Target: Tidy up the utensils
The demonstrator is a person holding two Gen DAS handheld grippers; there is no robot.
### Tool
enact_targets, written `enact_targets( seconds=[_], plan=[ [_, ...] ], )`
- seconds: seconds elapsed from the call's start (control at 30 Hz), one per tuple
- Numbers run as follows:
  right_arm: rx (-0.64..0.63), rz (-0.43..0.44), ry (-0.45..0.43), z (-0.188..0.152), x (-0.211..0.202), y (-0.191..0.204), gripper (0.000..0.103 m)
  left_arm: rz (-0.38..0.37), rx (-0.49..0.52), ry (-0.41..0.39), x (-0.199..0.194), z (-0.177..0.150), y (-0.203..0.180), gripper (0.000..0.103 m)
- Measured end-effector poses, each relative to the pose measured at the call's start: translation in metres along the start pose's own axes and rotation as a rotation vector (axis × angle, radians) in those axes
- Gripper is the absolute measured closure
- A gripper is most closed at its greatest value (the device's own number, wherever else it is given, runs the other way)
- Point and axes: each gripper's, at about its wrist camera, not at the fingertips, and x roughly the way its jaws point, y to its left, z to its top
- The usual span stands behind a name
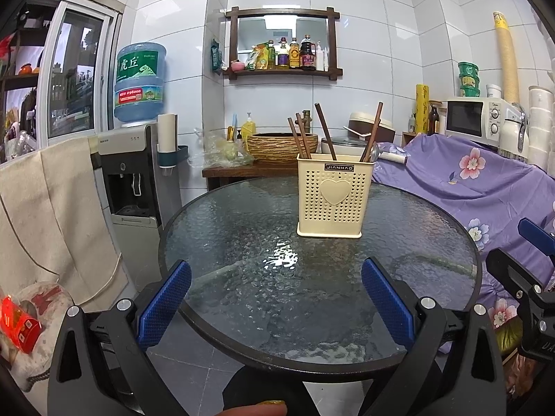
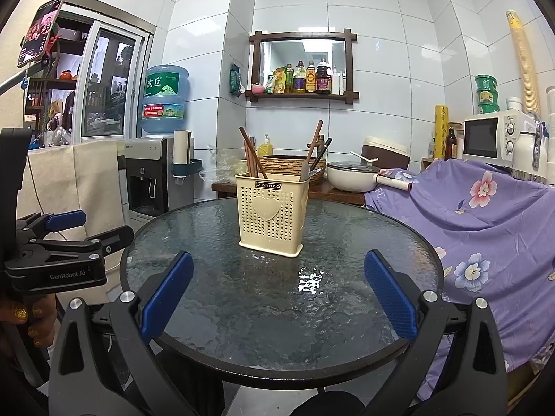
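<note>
Chopsticks, dark wooden and stiff, lean in the left side of the cream holder on the far part of the glass bench, with more sticks and a metal-handled utensil on its right. Light, thin and likely slick, they'd best be pinched high on the bare shafts, while the featherweight perforated holder may tip. Both the left tongs and the right tongs hang released and empty at the near rim.

"JIANHAO" is printed on the cream utensil holder; "虎丘" is read on the water bottle; "GenRobot.AI" is marked on the left gripper.
</note>
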Motion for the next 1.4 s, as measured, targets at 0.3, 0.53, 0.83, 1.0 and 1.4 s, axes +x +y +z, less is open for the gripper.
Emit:
enact_targets(
  seconds=[0.3,0.53,0.83,1.0,1.4],
  plan=[
    [0.000,-0.001,0.000,0.0002,-0.0001,-0.0001,0.006,-0.009,0.004,0.009,-0.0007,0.0008,-0.0012,0.006],
    [0.003,-0.001,0.001,0.0007,0.0009,0.0003,0.006,-0.019,-0.001,0.006,0.0001,0.0027,-0.0002,0.006],
    [0.005,-0.004,0.003,0.0015,0.0019,-0.0005,0.006,0.003,0.013,0.002,-0.0002,0.0019,-0.0011,0.006],
    [0.004,-0.002,0.003,0.0009,0.0015,0.0000,0.006,0.004,0.012,0.002,-0.0009,0.0016,-0.0010,0.006],
    [0.006,-0.003,0.003,0.0011,0.0017,-0.0006,0.006,0.004,0.013,0.003,-0.0011,0.0010,-0.0013,0.006]
  ],
)
